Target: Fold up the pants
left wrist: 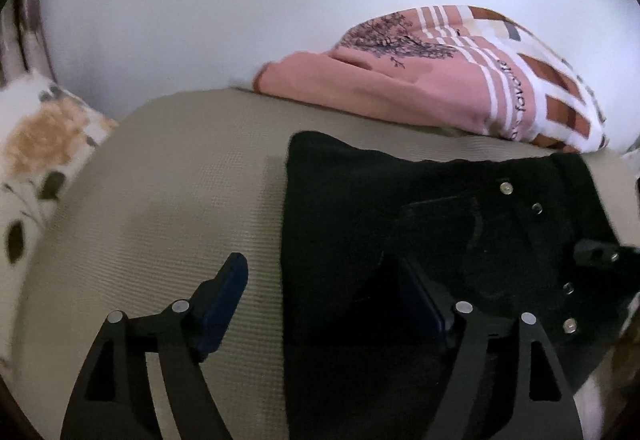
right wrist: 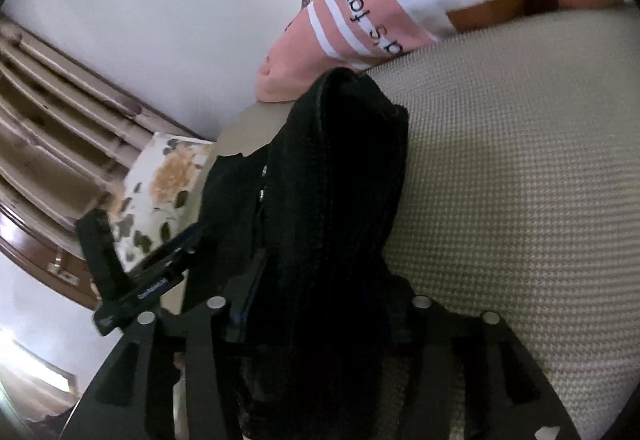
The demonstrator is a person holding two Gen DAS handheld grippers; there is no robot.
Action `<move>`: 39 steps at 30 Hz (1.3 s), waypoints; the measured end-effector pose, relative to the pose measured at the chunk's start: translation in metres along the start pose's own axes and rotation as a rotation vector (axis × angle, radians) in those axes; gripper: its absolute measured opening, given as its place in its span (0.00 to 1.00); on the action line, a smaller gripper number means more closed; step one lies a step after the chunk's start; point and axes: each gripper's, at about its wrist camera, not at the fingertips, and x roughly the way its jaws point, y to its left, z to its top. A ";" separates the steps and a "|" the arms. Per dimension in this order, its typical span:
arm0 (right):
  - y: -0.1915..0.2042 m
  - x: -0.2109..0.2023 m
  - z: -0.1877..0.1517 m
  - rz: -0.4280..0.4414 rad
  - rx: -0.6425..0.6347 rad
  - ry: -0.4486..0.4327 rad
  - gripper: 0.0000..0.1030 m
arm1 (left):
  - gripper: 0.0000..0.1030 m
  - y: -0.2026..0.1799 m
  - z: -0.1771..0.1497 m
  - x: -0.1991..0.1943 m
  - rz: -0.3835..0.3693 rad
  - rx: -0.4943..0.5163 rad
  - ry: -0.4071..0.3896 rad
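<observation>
Black pants (left wrist: 420, 208) folded on beige mat (left wrist: 180, 180), just short of pink pillow (left wrist: 400, 80) against white wall (left wrist: 200, 0). Floral cushion (left wrist: 44, 144) off left edge. Left gripper (left wrist: 320, 292) wide, nothing pinched, pants edge between fingers. Right gripper (right wrist: 320, 304) partly apart, a pants fold bunched between; grip unclear. Curtain (right wrist: 60, 112) hanging beyond.
</observation>
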 end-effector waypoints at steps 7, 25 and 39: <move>0.036 -0.042 -0.001 -0.104 -0.025 -0.136 0.66 | 0.77 -0.021 -0.003 -0.048 0.037 0.051 -0.071; 0.131 -0.131 -0.107 -0.505 -0.161 -0.410 0.98 | 0.86 -0.036 -0.050 -0.200 -0.090 -0.102 -0.328; 0.186 -0.167 -0.138 -0.501 -0.297 -0.454 1.00 | 0.94 -0.049 -0.058 -0.269 0.133 0.008 -0.426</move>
